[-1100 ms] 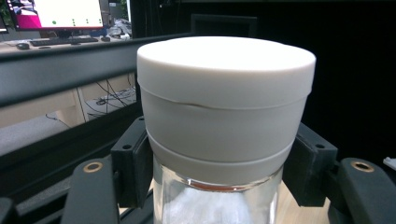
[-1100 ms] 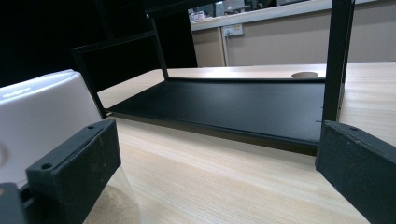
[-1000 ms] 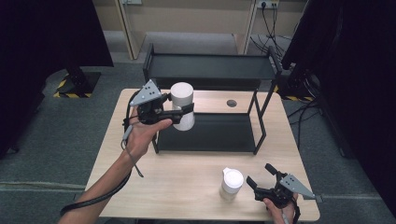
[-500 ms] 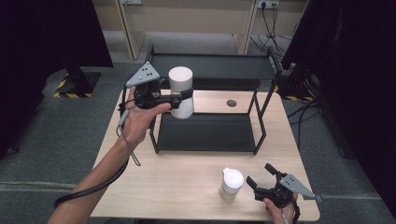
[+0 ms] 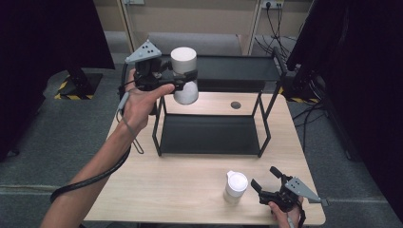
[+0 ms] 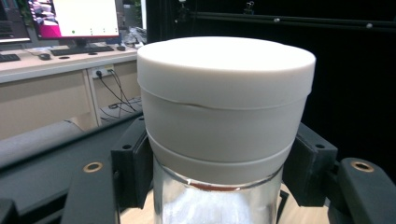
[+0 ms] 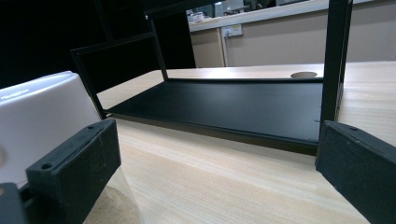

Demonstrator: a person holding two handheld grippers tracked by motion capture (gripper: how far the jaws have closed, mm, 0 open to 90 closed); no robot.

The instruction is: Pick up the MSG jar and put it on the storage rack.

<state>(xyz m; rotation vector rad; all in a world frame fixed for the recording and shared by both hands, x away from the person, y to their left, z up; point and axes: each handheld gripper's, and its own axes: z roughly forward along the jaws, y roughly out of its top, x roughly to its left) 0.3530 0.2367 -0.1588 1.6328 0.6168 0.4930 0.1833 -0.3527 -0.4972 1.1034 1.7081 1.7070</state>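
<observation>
So a white-lidded jar (image 5: 184, 76) is held up in the air at about 11 o'clock, just off the top shelf of the black rack (image 5: 211, 135), clamped just under the lid by the fingers of the left gripper (image 5: 183, 77). A second jar (image 5: 235, 186) is left standing on the bench (image 5: 180, 185) at 5 o'clock, just beside the right gripper (image 5: 267, 178), whose fingers are spread apart around nothing.
</observation>
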